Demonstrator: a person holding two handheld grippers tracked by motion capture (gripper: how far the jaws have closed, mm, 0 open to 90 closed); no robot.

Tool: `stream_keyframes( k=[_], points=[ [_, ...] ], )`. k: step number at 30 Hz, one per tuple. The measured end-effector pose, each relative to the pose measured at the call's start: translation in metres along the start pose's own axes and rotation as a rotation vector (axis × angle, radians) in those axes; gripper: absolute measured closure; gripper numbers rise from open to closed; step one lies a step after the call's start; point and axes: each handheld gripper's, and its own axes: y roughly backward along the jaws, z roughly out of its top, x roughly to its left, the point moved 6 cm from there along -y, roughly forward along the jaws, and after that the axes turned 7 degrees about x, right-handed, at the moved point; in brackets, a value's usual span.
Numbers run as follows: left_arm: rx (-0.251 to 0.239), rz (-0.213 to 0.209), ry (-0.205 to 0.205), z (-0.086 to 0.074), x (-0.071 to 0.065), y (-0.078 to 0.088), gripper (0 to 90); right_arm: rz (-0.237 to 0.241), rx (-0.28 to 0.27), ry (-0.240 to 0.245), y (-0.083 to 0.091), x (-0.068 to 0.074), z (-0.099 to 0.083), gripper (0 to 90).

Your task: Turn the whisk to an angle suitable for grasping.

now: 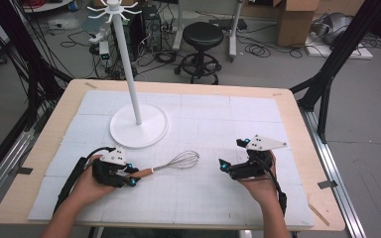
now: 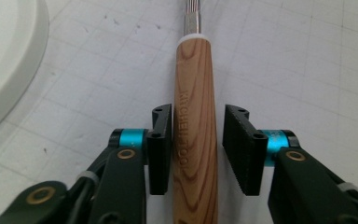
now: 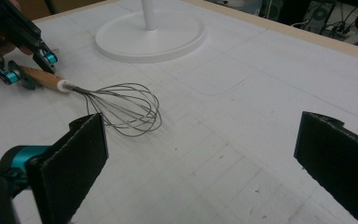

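Note:
A wire whisk (image 1: 181, 160) with a wooden handle (image 2: 196, 93) lies flat on the white mat, wires pointing right. My left gripper (image 1: 131, 176) straddles the handle's rear end. In the left gripper view (image 2: 197, 135) the left pad lies against the wood and a thin gap shows at the right pad. The right gripper view also shows the whisk (image 3: 121, 109) with the left gripper (image 3: 30, 70) at its handle. My right gripper (image 1: 232, 153) hovers to the right of the whisk's wires, its jaws wide open (image 3: 205, 163) with nothing between them.
A white stand with a round base (image 1: 139, 126) and a tall pole (image 1: 126, 59) topped with hooks rises behind the whisk. The gridded white mat (image 1: 203, 198) covers the wooden table (image 1: 297, 119). A stool (image 1: 203, 37) and cables lie beyond the table.

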Motion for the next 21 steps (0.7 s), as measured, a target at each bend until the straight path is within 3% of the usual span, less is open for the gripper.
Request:
stream_keyframes(
  k=[2,6,16,18,21],
  points=[
    [0.001,0.010,-0.019,0.001,0.000,0.000,69.4,-0.001,0.001,-0.001,0.000,0.000,0.000,1.4],
    [-0.004,0.013,-0.038,0.003,-0.001,-0.002,69.9,-0.005,-0.006,-0.002,0.001,-0.001,0.001,1.4],
    [-0.013,-0.035,-0.080,0.025,-0.005,-0.019,70.0,-0.009,-0.023,-0.011,0.008,-0.003,0.002,1.4],
    [0.005,-0.041,-0.097,0.035,-0.006,-0.026,70.0,-0.007,-0.025,-0.010,0.008,-0.004,0.002,1.4],
    [-0.006,-0.063,-0.112,0.045,-0.007,-0.035,70.0,-0.008,-0.030,-0.009,0.009,-0.004,0.003,1.4]
  ],
)
